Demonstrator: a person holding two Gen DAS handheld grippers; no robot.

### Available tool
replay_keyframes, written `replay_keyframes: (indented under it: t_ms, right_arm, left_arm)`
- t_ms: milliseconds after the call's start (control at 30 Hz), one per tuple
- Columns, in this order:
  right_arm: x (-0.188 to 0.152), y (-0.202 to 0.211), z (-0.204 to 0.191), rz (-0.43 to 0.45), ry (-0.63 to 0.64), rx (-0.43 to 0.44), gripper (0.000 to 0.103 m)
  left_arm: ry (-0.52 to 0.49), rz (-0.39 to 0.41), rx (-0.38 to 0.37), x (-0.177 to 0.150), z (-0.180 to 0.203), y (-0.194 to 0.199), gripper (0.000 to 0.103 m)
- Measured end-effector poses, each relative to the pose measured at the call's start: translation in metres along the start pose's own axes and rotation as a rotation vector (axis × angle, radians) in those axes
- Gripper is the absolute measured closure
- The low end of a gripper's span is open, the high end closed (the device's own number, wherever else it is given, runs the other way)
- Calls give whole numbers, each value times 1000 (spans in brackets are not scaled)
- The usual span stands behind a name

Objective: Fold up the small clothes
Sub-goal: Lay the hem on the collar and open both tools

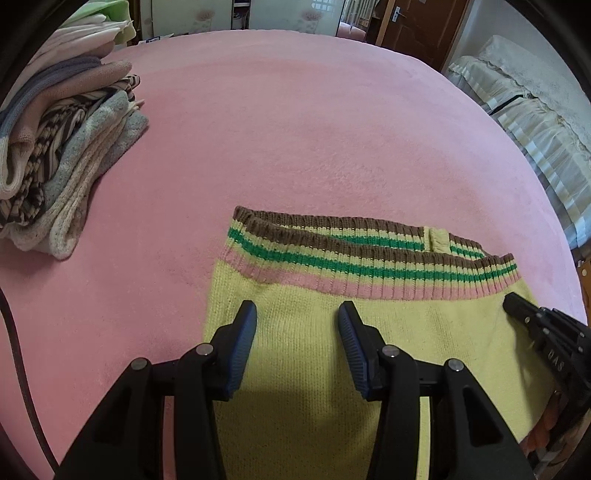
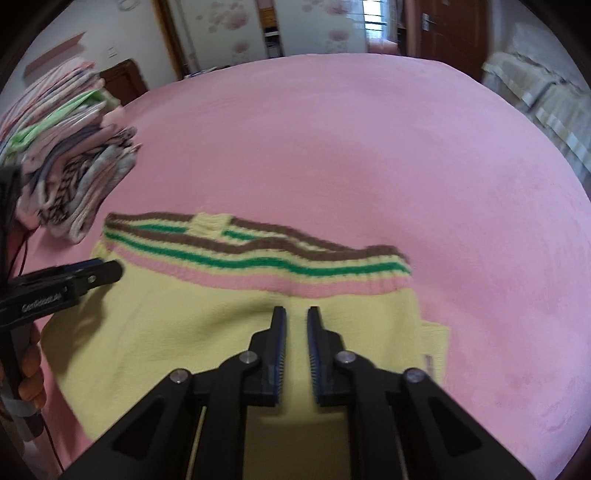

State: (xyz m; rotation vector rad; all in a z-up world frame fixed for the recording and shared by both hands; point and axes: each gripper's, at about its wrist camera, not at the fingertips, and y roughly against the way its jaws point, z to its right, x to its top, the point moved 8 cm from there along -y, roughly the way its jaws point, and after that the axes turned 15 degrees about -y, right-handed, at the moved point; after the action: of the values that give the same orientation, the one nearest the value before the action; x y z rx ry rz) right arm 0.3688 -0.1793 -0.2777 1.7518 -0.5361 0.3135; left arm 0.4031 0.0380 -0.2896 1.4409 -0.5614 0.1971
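Ribbed yellow knit [image 1: 314, 350] on matt pink fleece [image 1: 295, 129]

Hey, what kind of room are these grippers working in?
Most likely a home bedroom. The yellow knit garment lies on a wide pink bed cover beside a stack of folded clothes, with wooden doors behind.
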Motion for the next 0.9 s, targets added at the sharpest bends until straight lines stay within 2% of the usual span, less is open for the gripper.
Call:
replay_keyframes:
  t_ms: [67, 200, 300, 533, 633, 700, 800, 900]
  right_arm:
    - [0, 0, 9, -9, -30, 29, 103]
    - [-1, 5, 24, 24, -1, -52, 103]
    - [-3, 7, 35, 16, -15, -61, 103]
    - [-5, 7, 34, 28, -1, -103, 103]
    - [-2, 9, 31, 32, -1, -107, 103]
    - [-1, 15, 28, 37, -7, -97, 103]
    - [3, 33, 25, 60, -29, -68, 103]
    - [4, 57, 13, 90, -17, -40, 103]
  left_arm:
    - [-4, 0, 1, 0, 0, -2, 58]
    - [6, 1, -6, -1, -2, -3, 57]
    - [-5, 3, -2, -2, -1, -3, 57]
    - [-16, -4, 18, -1, 0, -4, 57]
    - [-28, -2, 39, 0, 2, 2, 48]
    - [-42, 8, 60, 1, 5, 10, 36]
    - [-64, 27, 97, 1, 9, 27, 27]
    - [-87, 66, 110, 1, 16, 50, 25]
